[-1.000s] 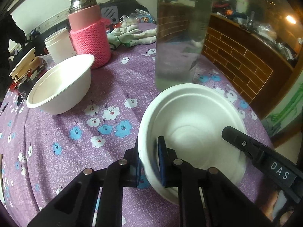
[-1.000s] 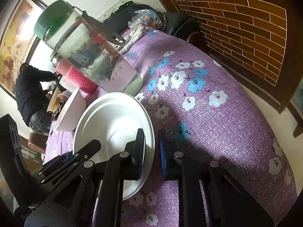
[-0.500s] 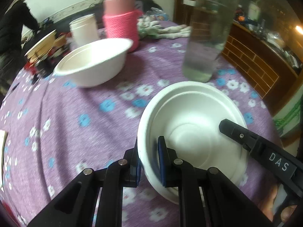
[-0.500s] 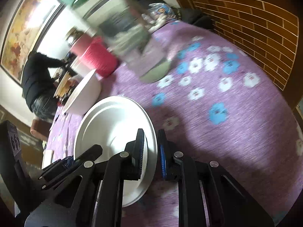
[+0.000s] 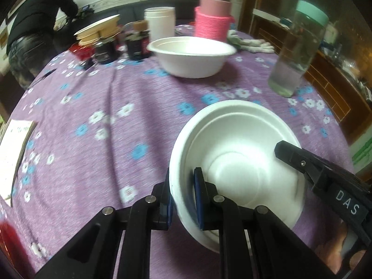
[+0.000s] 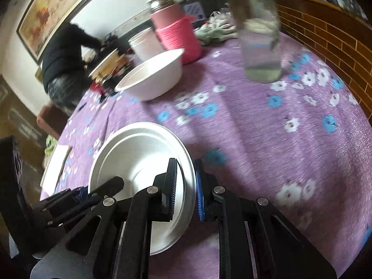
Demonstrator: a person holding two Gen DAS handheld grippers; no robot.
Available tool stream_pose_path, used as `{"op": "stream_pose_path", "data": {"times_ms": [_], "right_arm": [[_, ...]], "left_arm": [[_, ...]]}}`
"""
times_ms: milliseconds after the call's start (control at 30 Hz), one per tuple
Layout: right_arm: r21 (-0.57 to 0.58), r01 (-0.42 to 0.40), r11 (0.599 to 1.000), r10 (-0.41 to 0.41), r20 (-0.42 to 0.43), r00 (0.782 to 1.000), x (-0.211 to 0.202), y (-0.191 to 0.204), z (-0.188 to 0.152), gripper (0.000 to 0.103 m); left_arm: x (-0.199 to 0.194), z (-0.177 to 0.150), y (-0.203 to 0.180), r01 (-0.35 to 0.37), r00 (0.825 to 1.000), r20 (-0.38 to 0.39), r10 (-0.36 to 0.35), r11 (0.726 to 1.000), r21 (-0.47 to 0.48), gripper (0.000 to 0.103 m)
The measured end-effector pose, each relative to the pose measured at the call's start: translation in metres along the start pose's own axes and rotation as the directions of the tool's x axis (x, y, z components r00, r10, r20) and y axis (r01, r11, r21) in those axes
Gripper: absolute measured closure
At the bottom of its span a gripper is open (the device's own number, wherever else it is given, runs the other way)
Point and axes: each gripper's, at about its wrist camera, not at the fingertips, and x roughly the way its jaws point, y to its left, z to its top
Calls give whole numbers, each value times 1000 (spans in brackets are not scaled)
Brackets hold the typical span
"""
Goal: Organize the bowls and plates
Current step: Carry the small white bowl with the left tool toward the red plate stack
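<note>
A white paper bowl point(image 5: 239, 153) hangs tilted just above the purple flowered tablecloth point(image 5: 104, 93), held from both sides. My left gripper point(image 5: 182, 181) is shut on its left rim, one pad inside and one outside. My right gripper point(image 6: 186, 169) is shut on the opposite rim of the same bowl point(image 6: 137, 153). In the left wrist view the right gripper's finger point(image 5: 290, 153) reaches over the bowl's right edge. A second, larger white bowl point(image 5: 193, 55) stands upright on the far side of the table; the right wrist view shows this bowl point(image 6: 153, 76) too.
Behind the far bowl stand a pink knit-sleeved flask point(image 5: 214, 21), a white cup point(image 5: 160, 23) and dark jars point(image 5: 134, 44) with a plate point(image 5: 97, 25) on top. A clear bottle point(image 5: 295, 53) stands right. A booklet point(image 5: 14, 144) lies left. A person in black point(image 5: 34, 23) bends at back left.
Both grippers, still shut on the bowl, have carried it across the cloth away from the clear bottle. The far bowl has come from the left towards the middle of the views.
</note>
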Motion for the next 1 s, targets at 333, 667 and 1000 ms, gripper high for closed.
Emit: {"op": "stream_pose_path", "data": {"times_ms": [333,667,1000], "right_arm": [[-78,-37,996,34,-48,998,-7,61,-23,89],[-139,-116,984,107,-69,992,-16,119,-48,89],[-202,-184,962,170,-83,982,-31,160,-67,89]], "left_arm": [[-37,-30,49,-30,999,35,33,996,-80,88],[-75,-62,90,-74,994,69,86,985,-158,89],[-113,-90,121,-112,985,103,138,968,-226,88]]}}
